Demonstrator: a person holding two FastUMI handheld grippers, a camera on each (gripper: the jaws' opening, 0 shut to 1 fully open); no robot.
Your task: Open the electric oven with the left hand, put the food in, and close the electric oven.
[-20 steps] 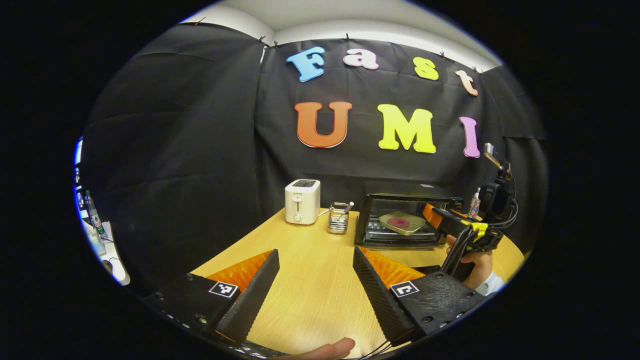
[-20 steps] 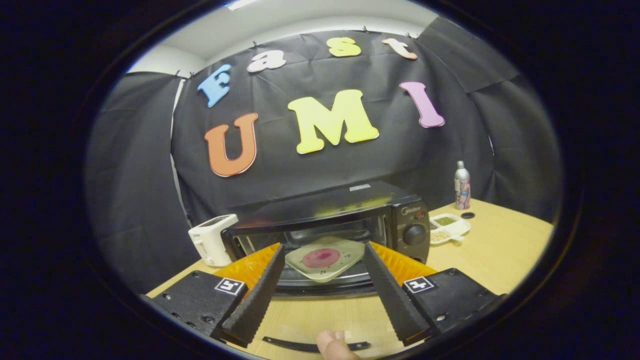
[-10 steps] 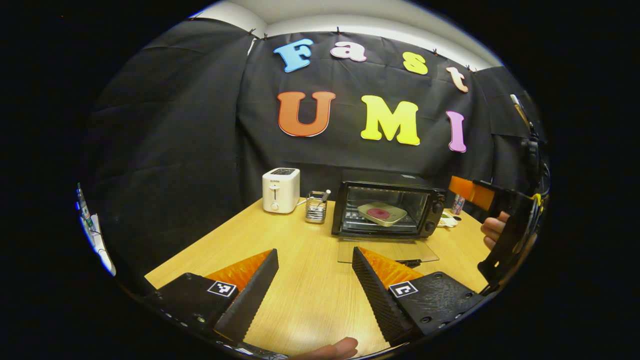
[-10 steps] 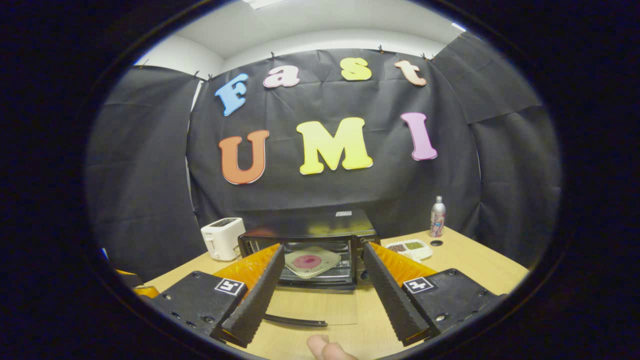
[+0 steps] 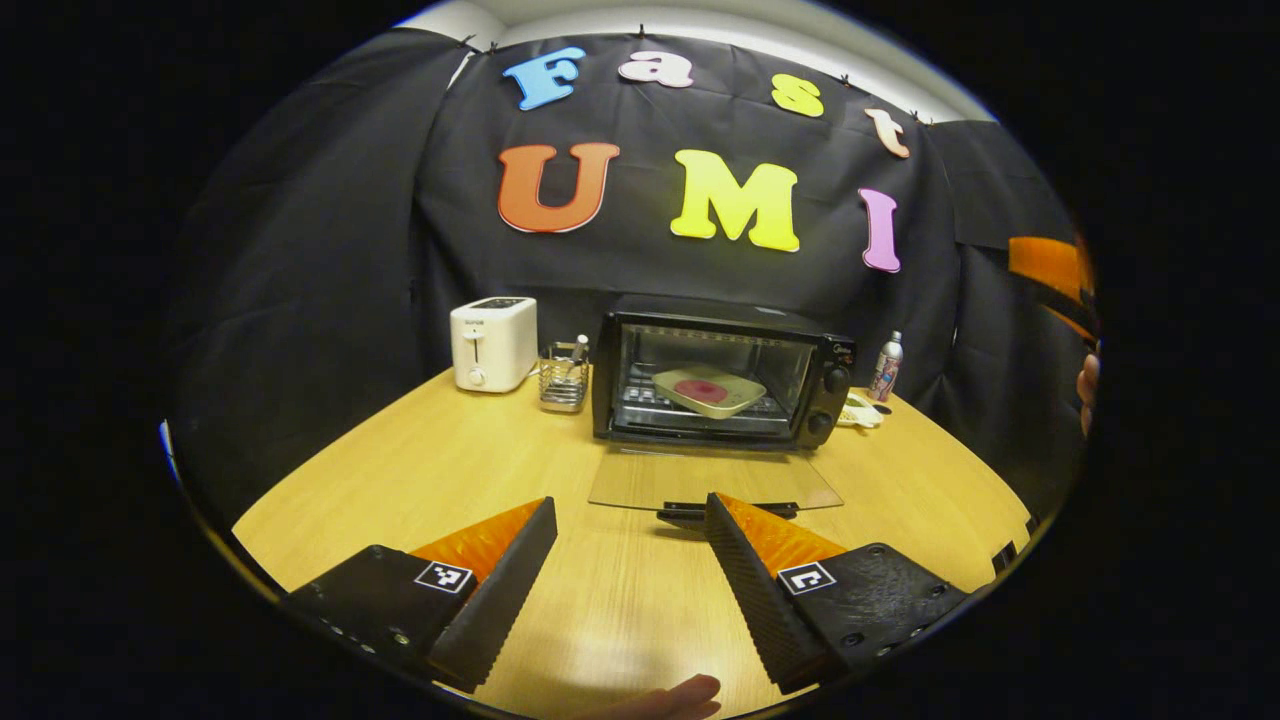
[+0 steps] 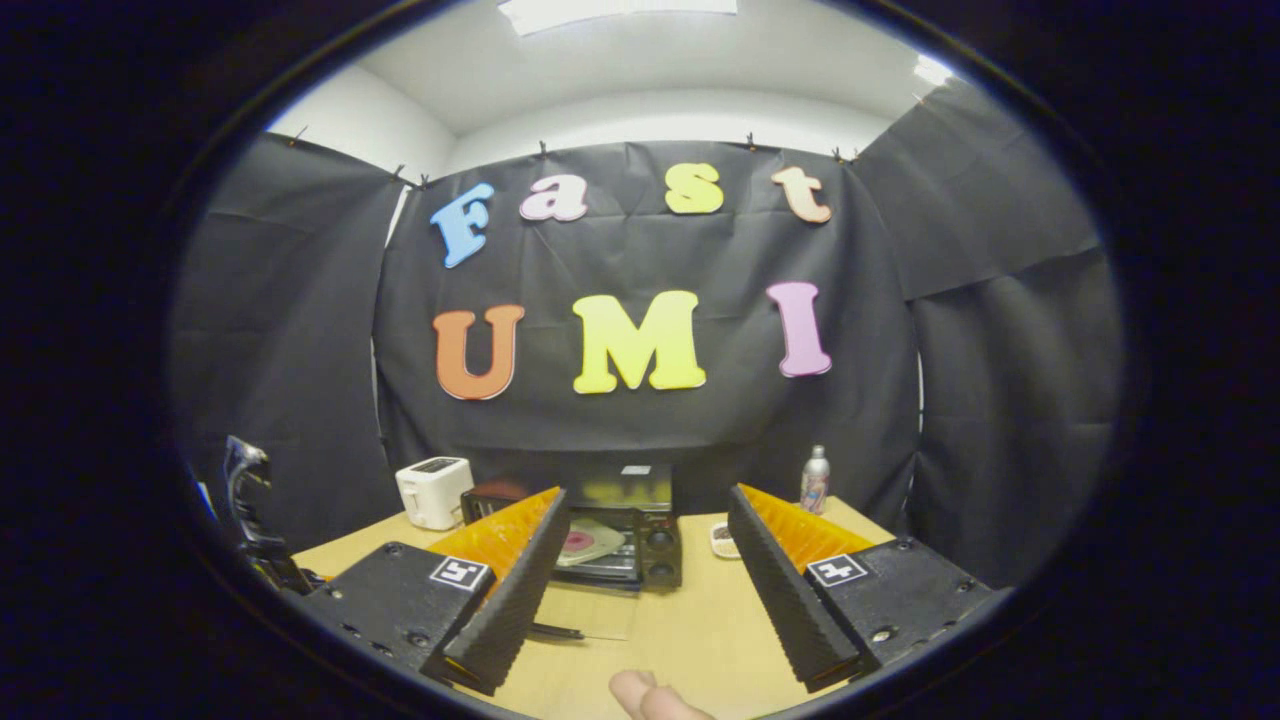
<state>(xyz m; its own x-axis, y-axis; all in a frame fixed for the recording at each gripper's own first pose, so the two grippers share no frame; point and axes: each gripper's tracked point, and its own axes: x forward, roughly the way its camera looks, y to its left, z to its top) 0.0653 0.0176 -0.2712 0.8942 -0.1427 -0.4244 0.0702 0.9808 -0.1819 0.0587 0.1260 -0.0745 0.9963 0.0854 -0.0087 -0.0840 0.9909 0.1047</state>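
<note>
Door handle [image 5: 727, 511] sits just above my left gripper [image 5: 628, 585], lower centre of the left gripper view, its bar running across the frame. Oven [image 5: 720, 370] mid-frame, door [image 5: 714, 479] flat open, plate of food [image 5: 709, 390] inside. Both grippers spread, empty; right gripper [image 6: 648, 580] farther back. Left closes it.

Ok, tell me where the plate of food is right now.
In the left gripper view, the plate of food sits on the rack inside the open oven, right of the toaster and the wire holder.
</note>
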